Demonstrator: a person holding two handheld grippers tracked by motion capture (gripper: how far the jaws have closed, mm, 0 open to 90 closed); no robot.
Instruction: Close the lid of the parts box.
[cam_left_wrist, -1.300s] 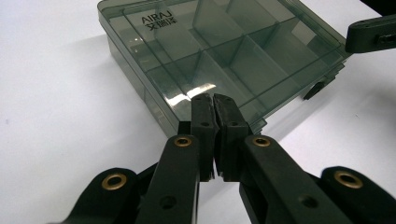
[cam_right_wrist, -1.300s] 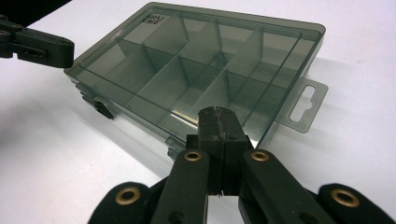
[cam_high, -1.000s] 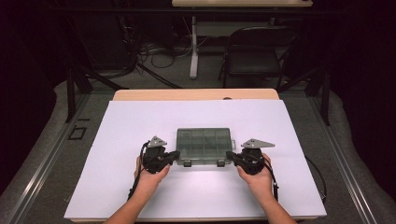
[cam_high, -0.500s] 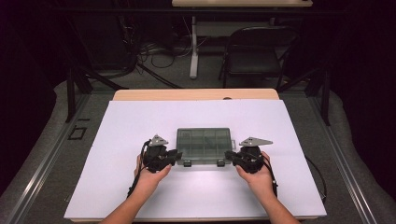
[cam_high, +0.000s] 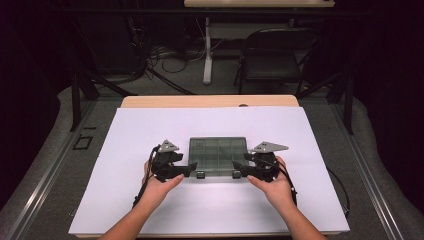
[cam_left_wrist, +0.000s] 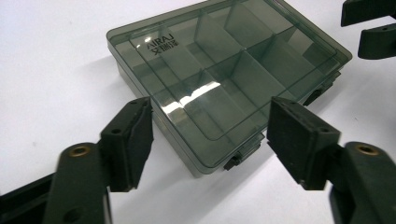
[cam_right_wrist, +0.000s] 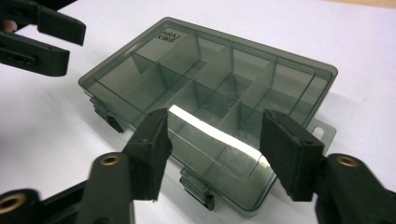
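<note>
Smoky plastic box (cam_high: 218, 156) lies flat mid-tabletop (cam_high: 130, 130), lid shut. My left tongs (cam_high: 191, 168) and right tongs (cam_high: 235, 169) flank its near corners by the latches, jaws just spread open with nothing pinched, presumably letting go or readying to work the clasps.

Both grippers are letting go now. The left gripper (cam_high: 192, 168) has just been opening its jaws, and in the left gripper view the near corner of the smoky plastic box (cam_left_wrist: 219, 79) sits between the pads without touching them. The right gripper (cam_high: 235, 170) has just been opening too; its pads stand apart over the front edge with the latch (cam_right_wrist: 198, 186).
</note>
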